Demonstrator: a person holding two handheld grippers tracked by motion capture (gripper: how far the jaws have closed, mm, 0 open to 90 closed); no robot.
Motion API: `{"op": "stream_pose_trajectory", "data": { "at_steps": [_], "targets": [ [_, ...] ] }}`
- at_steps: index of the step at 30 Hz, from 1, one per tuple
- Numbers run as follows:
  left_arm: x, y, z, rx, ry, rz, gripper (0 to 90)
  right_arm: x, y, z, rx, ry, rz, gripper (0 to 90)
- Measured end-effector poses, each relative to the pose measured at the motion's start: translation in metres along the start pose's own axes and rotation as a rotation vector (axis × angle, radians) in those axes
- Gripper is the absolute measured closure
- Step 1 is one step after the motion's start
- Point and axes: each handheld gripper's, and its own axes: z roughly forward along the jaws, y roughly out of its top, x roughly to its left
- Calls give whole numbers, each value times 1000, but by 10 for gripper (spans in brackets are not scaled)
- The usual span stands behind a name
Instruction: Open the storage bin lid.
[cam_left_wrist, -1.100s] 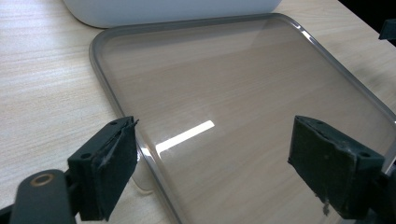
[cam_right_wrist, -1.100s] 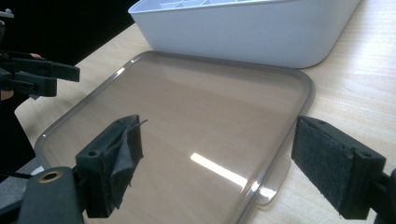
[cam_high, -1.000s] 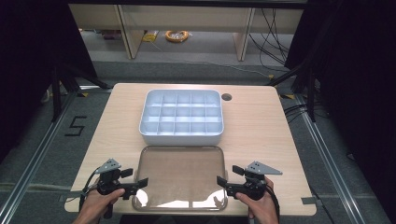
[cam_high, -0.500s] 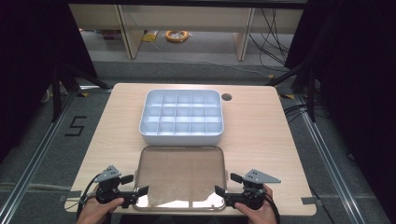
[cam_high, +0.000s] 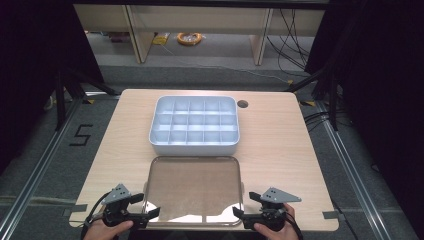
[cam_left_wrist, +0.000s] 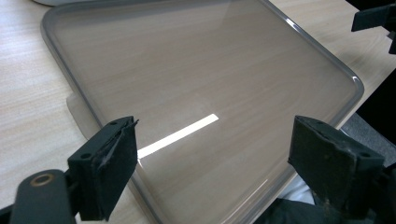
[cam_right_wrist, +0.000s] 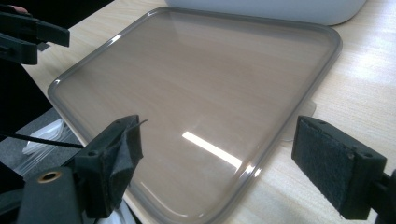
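A clear, smoke-tinted flat lid (cam_high: 194, 186) lies on the wooden table (cam_high: 280, 150), its near edge at the table's front edge. Just behind it stands a white box (cam_high: 194, 125) divided into several empty compartments. My left gripper (cam_high: 145, 206) is open at the lid's near-left corner. My right gripper (cam_high: 245, 205) is open at the near-right corner. In the left gripper view, the open left gripper (cam_left_wrist: 219, 163) straddles the lid (cam_left_wrist: 187, 70) corner with nothing pinched. In the right gripper view, the open right gripper (cam_right_wrist: 224, 158) frames the lid (cam_right_wrist: 196, 70) below the box (cam_right_wrist: 266, 9).
A round cable hole (cam_high: 243, 104) sits in the tabletop behind the box's right corner. Bare wood runs along both sides of the lid and box. Beyond the table is grey floor with shelving legs and a yellow cable coil (cam_high: 189, 37).
Both grippers have drawn back toward the table's front edge, from beside the lid to its near corners. They stay open. The lid and box have not moved.
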Motion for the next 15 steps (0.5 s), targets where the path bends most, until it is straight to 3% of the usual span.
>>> {"op": "stream_pose_trajectory", "data": {
  "at_steps": [1, 3, 11, 12, 15],
  "targets": [
    [0, 0, 0, 1, -5, 9, 150, -2, 0, 0, -12, -4, -42, 170],
    [-1, -2, 0, 8, 0, 4, 150, -3, -1, 0, -13, -4, -54, 170],
    [-5, -5, -2, 9, -3, 16, 150, 1, -6, -5, -6, -20, -38, 170],
    [-5, -5, -2, 16, -9, 17, 150, -1, -6, -6, -3, -21, -59, 170],
    [-6, -6, -2, 13, -12, 19, 150, 1, -8, -8, -2, -9, -59, 170]
  ]
}}
